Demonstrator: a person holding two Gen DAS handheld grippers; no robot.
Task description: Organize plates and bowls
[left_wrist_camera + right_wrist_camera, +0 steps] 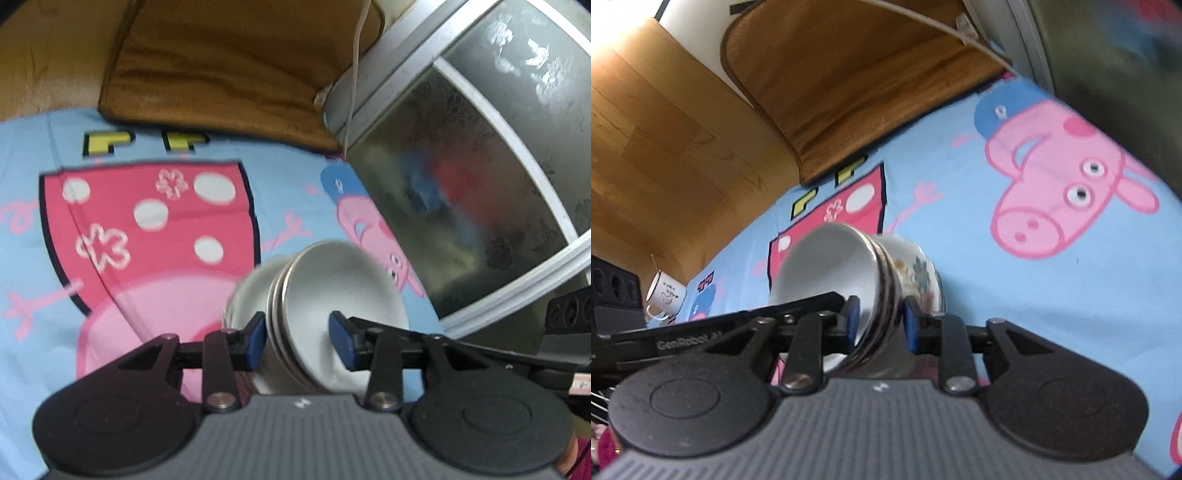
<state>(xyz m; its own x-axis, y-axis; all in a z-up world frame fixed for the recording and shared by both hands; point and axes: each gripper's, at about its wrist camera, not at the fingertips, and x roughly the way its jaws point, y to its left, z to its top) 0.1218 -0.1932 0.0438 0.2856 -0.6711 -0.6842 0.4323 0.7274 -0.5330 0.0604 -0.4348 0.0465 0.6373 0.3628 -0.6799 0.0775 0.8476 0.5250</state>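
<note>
A stack of nested white bowls [332, 295] with dark rims is tipped on its side above the blue cartoon sheet [147, 221]. My left gripper [297, 339] grips the stacked rims between its blue pads, one pad inside the top bowl. In the right wrist view the same stack [849, 280] shows a floral pattern on the outer bowl. My right gripper [881, 325] is shut on the rims from the other side. The other gripper's black arm [720, 325] crosses at the left.
A brown cushion [221, 66] lies at the far edge of the sheet. A metal-framed frosted glass door [461, 166] stands at the right. A white enamel mug [666, 293] sits at the left, by a wooden panel [665, 147].
</note>
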